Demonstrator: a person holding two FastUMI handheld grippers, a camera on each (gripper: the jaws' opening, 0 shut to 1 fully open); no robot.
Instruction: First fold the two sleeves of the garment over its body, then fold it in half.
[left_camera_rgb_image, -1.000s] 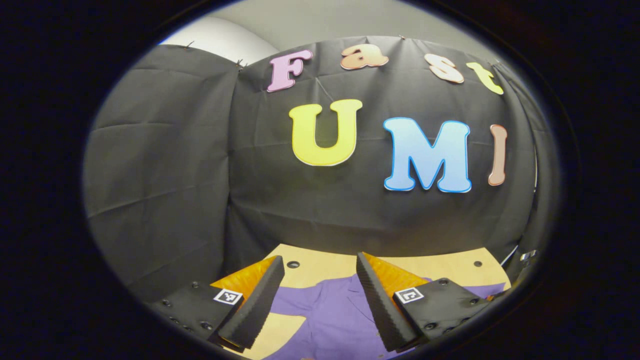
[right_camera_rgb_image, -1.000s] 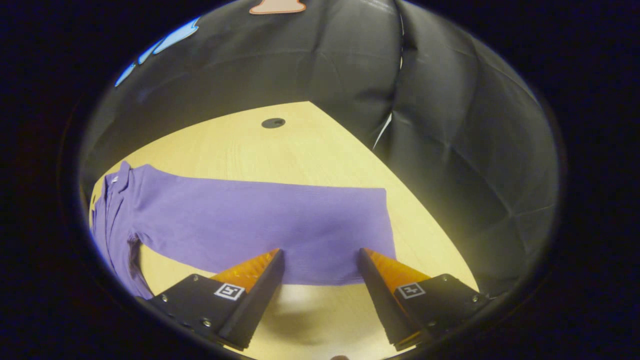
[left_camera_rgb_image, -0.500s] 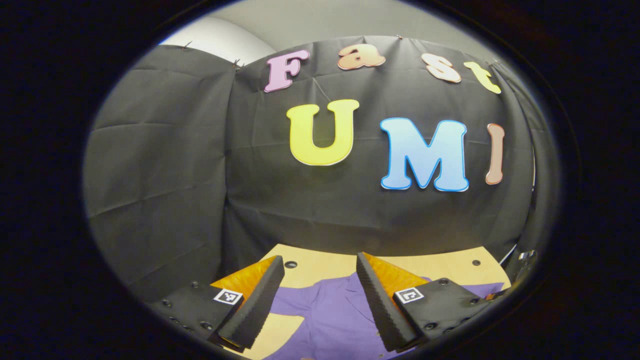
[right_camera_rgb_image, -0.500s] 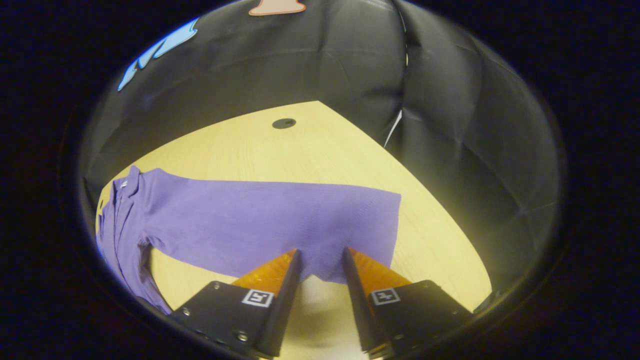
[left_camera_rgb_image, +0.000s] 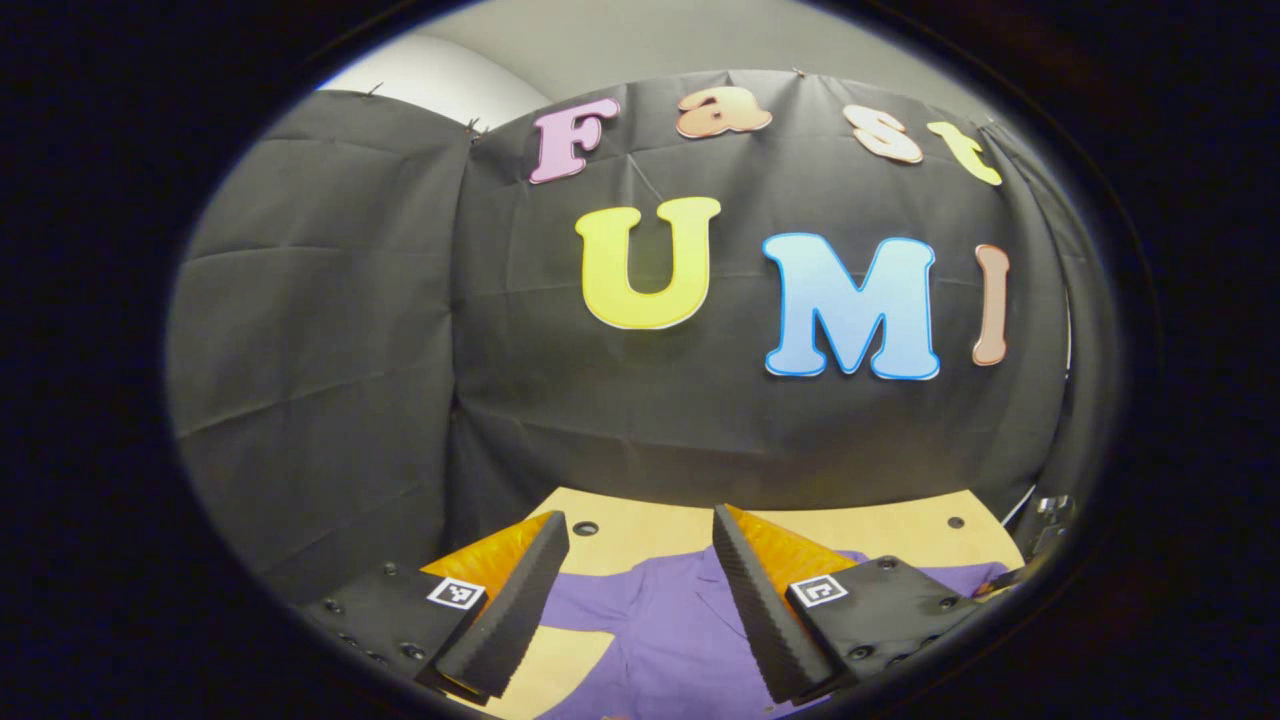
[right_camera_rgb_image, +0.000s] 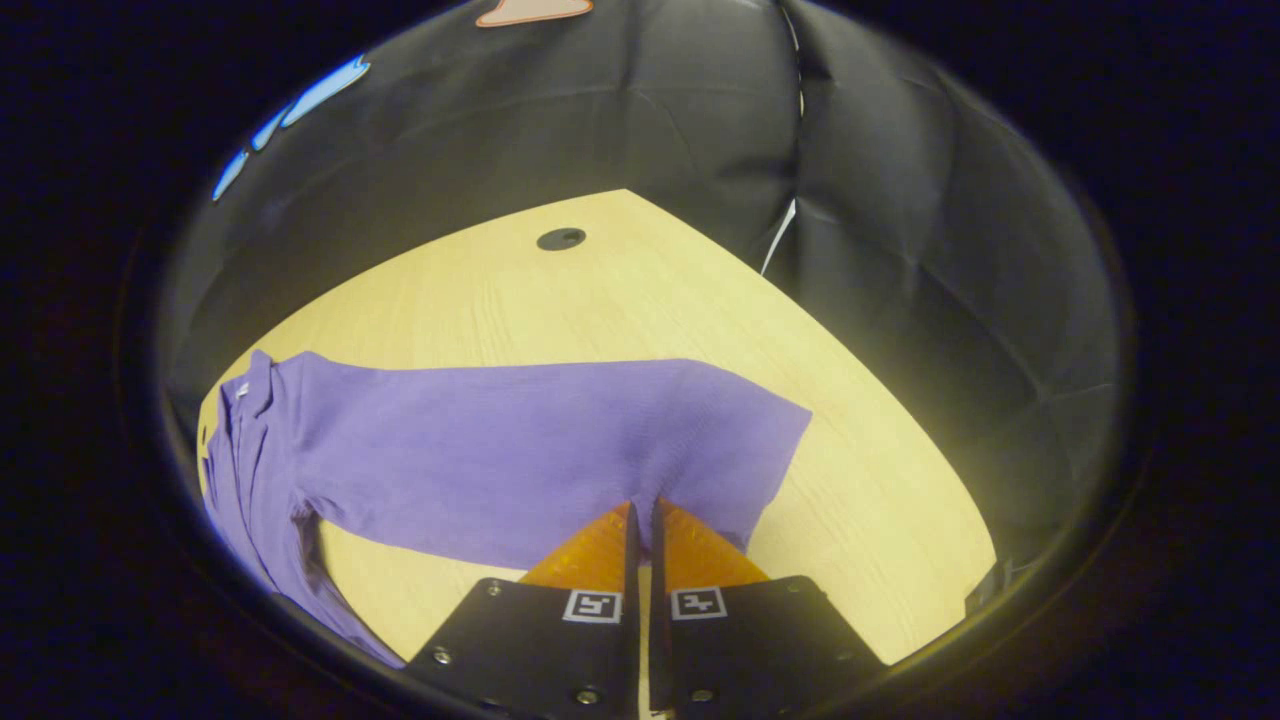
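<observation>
Right gripper (right_camera_rgb_image: 641, 505) first: jaws pressed together, pinching the near edge of the sleeve (right_camera_rgb_image: 560, 455), and the cloth puckers up right at the tips. That looks like a real bite on the fabric. Left gripper (left_camera_rgb_image: 640, 560) hangs above the table with its jaws spread wide and nothing between them, the shirt (left_camera_rgb_image: 665, 625) lying below and ahead of it.

The shirt is purple, thin and soft, flat on the table (right_camera_rgb_image: 620, 290). In the right gripper view the long sleeve runs out flat from the collar (right_camera_rgb_image: 245, 385) end towards the cuff. My read: this is light, limp stuff. It will drape and trail from wherever it is held, so a pinch on the edge near the cuff is the sensible hold; lifted, the rest should follow and fold over. The risk is only one layer caught, or the cloth sliding out if pulled fast.

Room now. Bare wood lies beyond the sleeve and past the cuff, with a dark hole (right_camera_rgb_image: 560, 238) in the tabletop well apart from the cloth. The black wall (right_camera_rgb_image: 900, 280) closes in at the table's far corner, to the right. Towards the collar and the shirt's body the way looks open, and that is where the sleeve wants to go.
</observation>
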